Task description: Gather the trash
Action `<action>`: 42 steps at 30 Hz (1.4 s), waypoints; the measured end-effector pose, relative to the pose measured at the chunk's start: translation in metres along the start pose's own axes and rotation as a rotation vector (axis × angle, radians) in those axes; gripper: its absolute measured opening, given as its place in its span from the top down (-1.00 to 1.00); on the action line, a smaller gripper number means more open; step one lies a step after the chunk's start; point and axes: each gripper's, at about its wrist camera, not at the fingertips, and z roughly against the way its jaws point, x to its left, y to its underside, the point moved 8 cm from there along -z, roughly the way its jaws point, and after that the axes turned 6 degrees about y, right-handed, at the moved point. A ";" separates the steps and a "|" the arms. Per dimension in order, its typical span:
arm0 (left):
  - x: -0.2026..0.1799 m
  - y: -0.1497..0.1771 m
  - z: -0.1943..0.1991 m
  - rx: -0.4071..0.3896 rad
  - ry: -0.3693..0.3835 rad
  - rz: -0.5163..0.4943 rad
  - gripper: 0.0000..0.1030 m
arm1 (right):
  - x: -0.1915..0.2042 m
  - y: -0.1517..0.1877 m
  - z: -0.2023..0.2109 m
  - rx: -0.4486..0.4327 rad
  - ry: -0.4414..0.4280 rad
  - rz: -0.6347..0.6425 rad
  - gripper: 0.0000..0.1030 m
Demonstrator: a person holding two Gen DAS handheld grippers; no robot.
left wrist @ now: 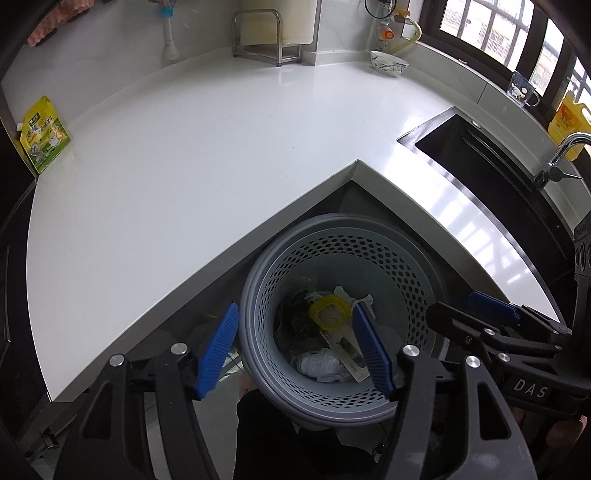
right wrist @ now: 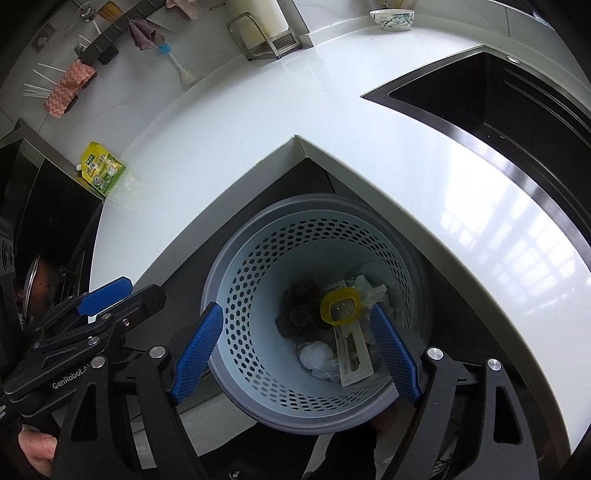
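Note:
A grey perforated waste basket (left wrist: 402, 266) (right wrist: 236, 280) stands on the floor in the inner corner of the white counter (left wrist: 207, 147) (right wrist: 424, 155). Inside lie a yellow ring-shaped lid (left wrist: 330, 312) (right wrist: 340, 308), a flat white package (left wrist: 349, 354) (right wrist: 352, 350), crumpled white plastic (left wrist: 319, 365) (right wrist: 316, 352) and dark crumpled trash (left wrist: 295, 310) (right wrist: 301, 304). My left gripper (left wrist: 295, 354) is open and empty above the basket's near rim. My right gripper (right wrist: 295, 352) is open and empty above the basket; it also shows in the left wrist view (left wrist: 491, 310).
A yellow-green pouch (left wrist: 44, 134) (right wrist: 103, 170) leans at the counter's far left. A dark sink (left wrist: 491, 173) (right wrist: 498, 103) with a tap (left wrist: 565, 151) lies at the right. A bowl (left wrist: 389, 62) (right wrist: 392, 19), a metal rack (left wrist: 266, 37) (right wrist: 266, 37) and an oil bottle (left wrist: 570, 118) stand at the back.

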 end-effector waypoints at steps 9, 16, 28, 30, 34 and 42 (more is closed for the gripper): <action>-0.002 -0.010 0.017 -0.047 -0.016 0.000 -0.47 | 0.001 0.002 0.010 0.006 -0.006 0.006 -0.52; -0.002 -0.012 0.019 -0.048 -0.029 0.007 -0.70 | 0.000 0.000 0.019 -0.006 0.024 0.009 -0.52; 0.003 -0.020 0.032 -0.084 -0.072 0.002 -0.86 | -0.002 -0.003 0.031 -0.028 0.065 0.006 -0.52; 0.003 -0.022 0.036 -0.094 -0.077 -0.002 -0.86 | -0.002 -0.005 0.032 -0.034 0.066 0.001 -0.52; 0.004 -0.024 0.039 -0.102 -0.080 -0.008 -0.87 | -0.003 -0.007 0.033 -0.036 0.064 -0.014 -0.52; 0.003 -0.029 0.043 -0.097 -0.083 -0.011 -0.87 | -0.004 -0.012 0.041 -0.050 0.058 -0.015 -0.52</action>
